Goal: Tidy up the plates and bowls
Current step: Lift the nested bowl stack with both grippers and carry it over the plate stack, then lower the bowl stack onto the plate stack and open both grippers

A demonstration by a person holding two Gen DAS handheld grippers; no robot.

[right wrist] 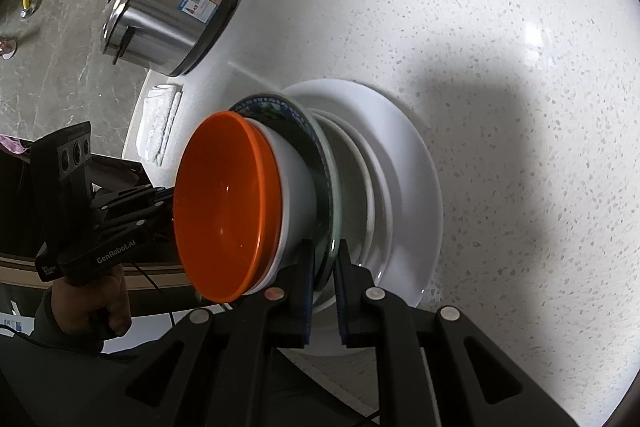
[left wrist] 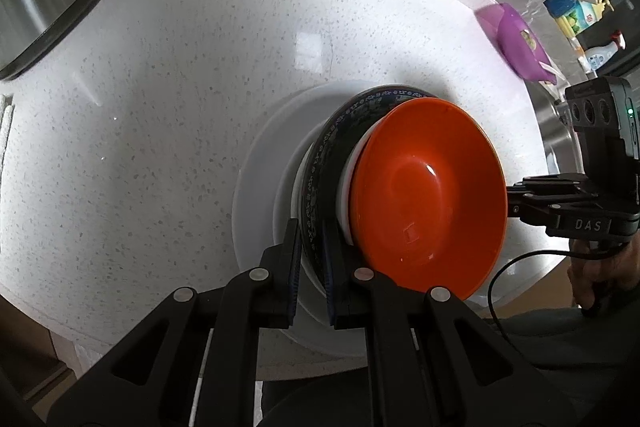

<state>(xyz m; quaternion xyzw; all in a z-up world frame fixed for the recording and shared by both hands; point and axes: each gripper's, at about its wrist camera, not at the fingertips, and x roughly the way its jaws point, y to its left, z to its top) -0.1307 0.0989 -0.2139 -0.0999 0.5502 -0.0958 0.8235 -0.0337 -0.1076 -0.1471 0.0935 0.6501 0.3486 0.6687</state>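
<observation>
Both grippers are closed on the same piece: the left gripper (left wrist: pixel 311 259) pinches one edge of the dark glass plate with a blue patterned rim (left wrist: pixel 320 163), and the right gripper (right wrist: pixel 325 267) pinches the opposite edge of it, so the jaws of each stand almost together with only the thin rim between the pads. On this plate sits a white bowl (right wrist: pixel 296 187), and inside that one is a shiny orange plastic bowl (left wrist: pixel 424 203). Under the carried plate lies a stack of wide white plates (right wrist: pixel 404 163) on the white speckled countertop (left wrist: pixel 160 107); whether the dark plate already touches the stack I cannot tell. I judge the step in hand is to set this load down on the white stack. To do it well, both hands should go down together and keep the plate level, because the bowls are loose and can slide. Release should come only when the plate rests centred. Farther away stand a steel rice cooker (right wrist: pixel 168 11) and a purple plastic dish (left wrist: pixel 520 43).
</observation>
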